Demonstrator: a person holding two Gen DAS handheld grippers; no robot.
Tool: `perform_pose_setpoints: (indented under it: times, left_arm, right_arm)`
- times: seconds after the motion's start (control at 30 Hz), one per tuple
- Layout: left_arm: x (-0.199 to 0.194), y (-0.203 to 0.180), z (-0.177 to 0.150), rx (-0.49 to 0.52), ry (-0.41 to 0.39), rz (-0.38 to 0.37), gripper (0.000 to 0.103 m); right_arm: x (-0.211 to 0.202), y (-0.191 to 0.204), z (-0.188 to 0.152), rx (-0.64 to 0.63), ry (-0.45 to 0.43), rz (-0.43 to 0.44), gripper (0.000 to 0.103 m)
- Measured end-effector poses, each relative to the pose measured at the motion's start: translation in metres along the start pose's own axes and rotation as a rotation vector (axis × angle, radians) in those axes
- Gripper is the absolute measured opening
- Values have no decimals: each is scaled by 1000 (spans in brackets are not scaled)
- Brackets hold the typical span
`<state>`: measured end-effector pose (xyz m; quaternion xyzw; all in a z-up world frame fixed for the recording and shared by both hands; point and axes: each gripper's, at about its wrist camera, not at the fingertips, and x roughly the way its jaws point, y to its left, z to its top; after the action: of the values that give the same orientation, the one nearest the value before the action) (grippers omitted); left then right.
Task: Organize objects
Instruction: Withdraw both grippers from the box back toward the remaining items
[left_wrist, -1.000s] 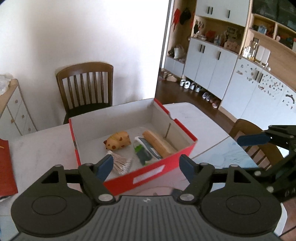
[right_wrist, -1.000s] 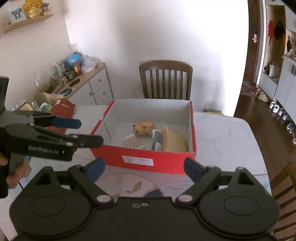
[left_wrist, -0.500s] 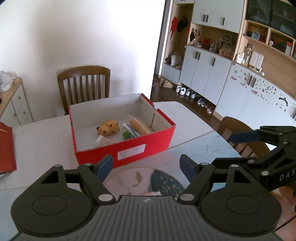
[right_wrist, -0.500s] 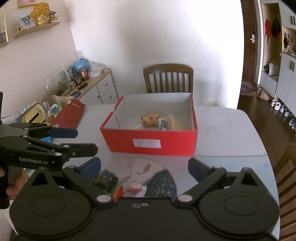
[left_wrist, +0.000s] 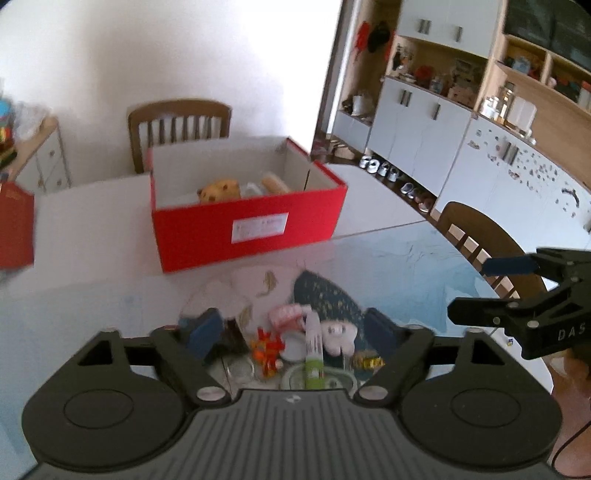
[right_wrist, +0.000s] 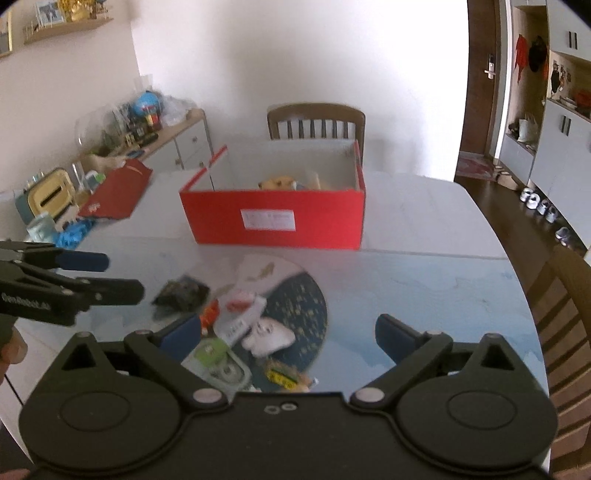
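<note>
Both the left gripper (left_wrist: 291, 330) and right gripper (right_wrist: 288, 336) hung spread and empty, the left's jaws having just opened wider, over small clutter (right_wrist: 255, 332) on the table (right_wrist: 424, 288). Beyond stood the red box (right_wrist: 275, 218), a toy (left_wrist: 219, 190) inside.

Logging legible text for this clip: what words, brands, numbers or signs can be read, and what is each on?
"DAS", cut off by the frame edge: right claw, on its black arm, in the left wrist view.
"GenRobot.AI", blurred, probable reading: left claw, on its arm.
White label on red box: print too blurred.
Tube and small packets: print too small.
</note>
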<state>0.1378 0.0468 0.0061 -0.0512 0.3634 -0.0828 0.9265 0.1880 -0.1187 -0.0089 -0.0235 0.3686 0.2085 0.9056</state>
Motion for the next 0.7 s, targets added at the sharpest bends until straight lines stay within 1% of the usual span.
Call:
perform_pose_setpoints:
  times: [0.1, 0.2, 0.23, 0.27, 0.5, 0.63, 0.7]
  left_arm:
    - [3, 7, -14, -43, 13, 11, 91]
    - [10, 14, -23, -60, 24, 30, 93]
    - [12, 16, -25, -60, 23, 42, 102]
    - [15, 19, -27, -60, 23, 58, 103]
    - [42, 44, -35, -73, 46, 135, 103]
    - [56, 57, -36, -90, 53, 158, 103]
    - [66, 63, -36, -92, 68, 166, 103]
  right_arm:
    - [4, 0, -10, -7, 13, -17, 101]
    - [10, 1, -21, -22, 23, -35, 101]
    - [13, 1, -24, -23, 27, -40, 101]
    - [16, 0, -27, -21, 33, -45, 101]
    - [39, -5, -45, -9, 82, -78, 97]
    - [54, -7, -50, -13, 110, -88, 95]
    - [62, -9, -50, 0, 132, -95, 95]
